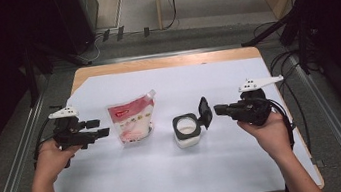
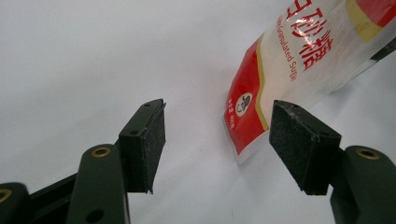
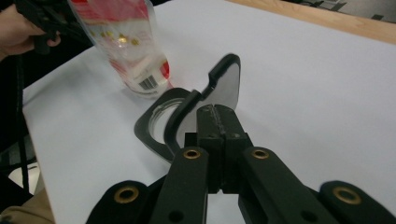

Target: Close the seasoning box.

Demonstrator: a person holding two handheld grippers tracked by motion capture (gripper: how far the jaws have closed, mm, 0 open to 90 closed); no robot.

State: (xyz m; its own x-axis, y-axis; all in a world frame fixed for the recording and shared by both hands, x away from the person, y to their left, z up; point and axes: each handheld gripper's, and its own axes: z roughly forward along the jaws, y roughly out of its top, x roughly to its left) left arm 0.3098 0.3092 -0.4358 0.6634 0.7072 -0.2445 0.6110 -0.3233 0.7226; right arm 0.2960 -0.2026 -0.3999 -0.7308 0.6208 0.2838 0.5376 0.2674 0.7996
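Standing on the white sheet that covers the table (image 1: 181, 185), a sugar pouch (image 1: 132, 120) with red and white print leans a little, its spout at the top right corner in the high view. Just to its right sits a small white jar (image 1: 186, 131) with a black rim, its black flip lid (image 1: 204, 112) swung up and open.

The left gripper (image 1: 97, 128) is held level just beside the pouch's left edge, apart from it. Its jaws stand open, and in the left gripper view the pads (image 2: 149, 140) have only bare sheet between them (the pouch's lower corner (image 2: 247, 135) shows beyond the gap, nearer the right-hand pad, untouched).

The right gripper (image 1: 218, 110) is held level on the other side, pointing at the jar from the right. Its jaws are closed together with nothing between them, as the right gripper view shows, and their tips (image 3: 215, 114) sit just short of the raised lid (image 3: 224, 84); whether they touch it I cannot tell. Beyond the jar's rim (image 3: 152, 123), that view also catches the pouch (image 3: 126, 56) and the other hand (image 3: 18, 28) farther off.
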